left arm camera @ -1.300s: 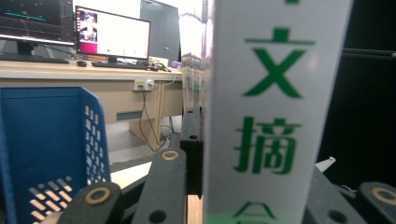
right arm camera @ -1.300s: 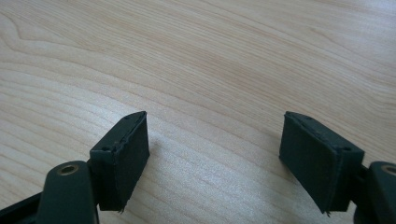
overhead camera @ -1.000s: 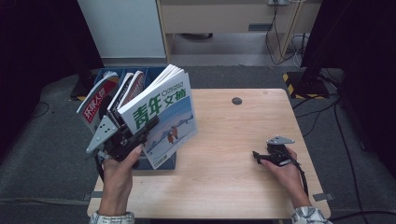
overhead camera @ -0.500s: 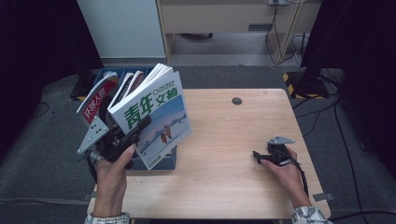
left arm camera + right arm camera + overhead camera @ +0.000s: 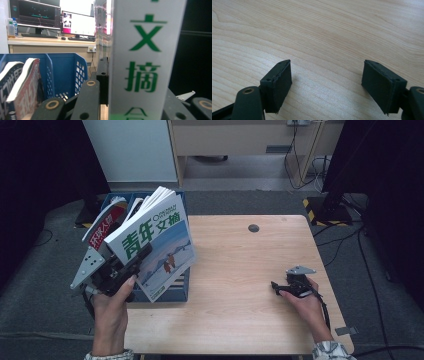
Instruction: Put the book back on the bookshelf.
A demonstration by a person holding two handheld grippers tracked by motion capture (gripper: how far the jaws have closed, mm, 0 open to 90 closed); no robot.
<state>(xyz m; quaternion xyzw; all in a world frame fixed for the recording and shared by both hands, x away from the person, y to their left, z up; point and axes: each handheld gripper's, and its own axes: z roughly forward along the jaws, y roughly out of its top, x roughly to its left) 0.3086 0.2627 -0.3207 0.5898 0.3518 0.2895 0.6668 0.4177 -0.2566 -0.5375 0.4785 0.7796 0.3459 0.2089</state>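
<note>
The high view shows the whole cover of the magazine point(image 5: 160, 245), white above with green characters and a snow picture below, tilted over the blue crate point(image 5: 181, 285) at the table's point(image 5: 240, 295) 9 o'clock edge. The left gripper view shows instead its narrow white edge point(image 5: 146, 60) end-on, rising from 6 to 12 o'clock, with monitors point(image 5: 77, 23) on a desk far behind. The left gripper point(image 5: 131, 265) has its fingers point(image 5: 102, 82) clenched on the magazine's lower left part, one finger on each face. Inside the crate point(image 5: 62, 72) other magazines stand upright, a red-and-white one point(image 5: 26, 85) nearest. The right gripper point(image 5: 278, 287) rests on the table at 4 o'clock, well apart, its fingers point(image 5: 277, 85) spread over bare wood.
</note>
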